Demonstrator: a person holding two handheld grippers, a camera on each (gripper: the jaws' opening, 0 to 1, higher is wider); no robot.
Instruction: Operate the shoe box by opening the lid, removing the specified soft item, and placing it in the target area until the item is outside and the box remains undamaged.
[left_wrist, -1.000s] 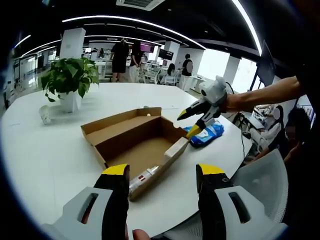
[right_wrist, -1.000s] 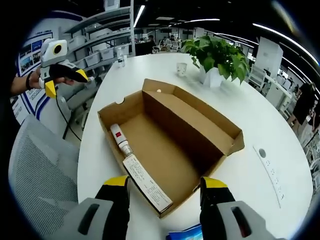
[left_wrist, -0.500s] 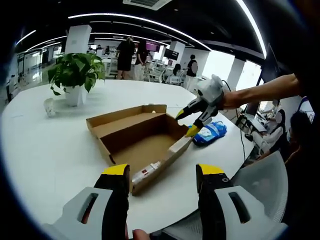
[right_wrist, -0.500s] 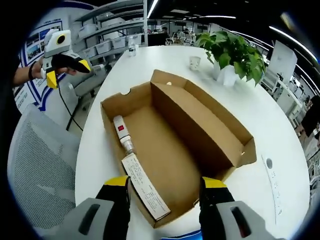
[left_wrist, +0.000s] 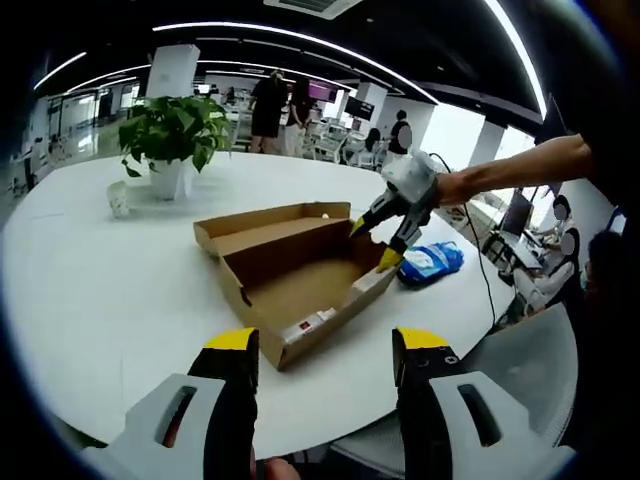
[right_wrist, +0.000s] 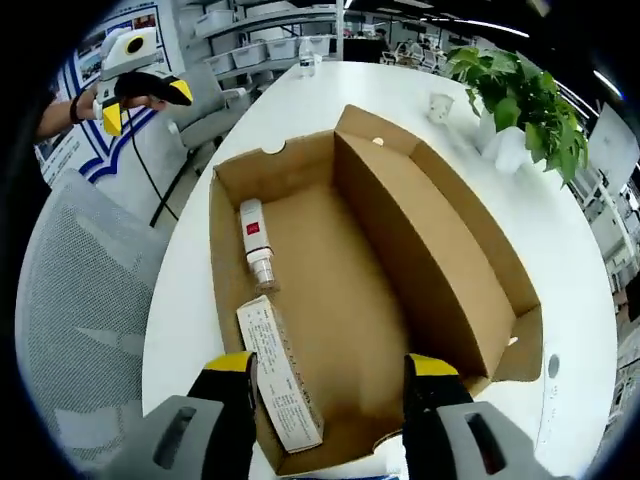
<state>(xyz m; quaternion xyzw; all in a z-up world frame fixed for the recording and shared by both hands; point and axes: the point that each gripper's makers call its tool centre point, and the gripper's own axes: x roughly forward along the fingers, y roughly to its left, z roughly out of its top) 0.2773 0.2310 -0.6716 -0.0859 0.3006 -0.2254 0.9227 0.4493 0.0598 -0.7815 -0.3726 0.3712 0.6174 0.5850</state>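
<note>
We find the shoe box (right_wrist: 345, 290) open and undamaged on the white table (left_wrist: 110, 290), the blue soft item (left_wrist: 428, 263) already lying outside beside it, and both the left gripper (left_wrist: 323, 345) and right gripper (right_wrist: 328, 367) spread, holding nothing.

A large white round table (left_wrist: 100, 290) stands in an open office under a dark ceiling crossed by curved light strips (left_wrist: 300, 40). A potted plant (left_wrist: 172, 135) and a small cup (left_wrist: 119, 199) sit on it. A grey mesh chair (right_wrist: 70, 330) stands beside the table, shelves with bins (right_wrist: 270, 40) behind. Bright windows (left_wrist: 450, 135) and white columns (left_wrist: 165, 72) line the far side.
</note>
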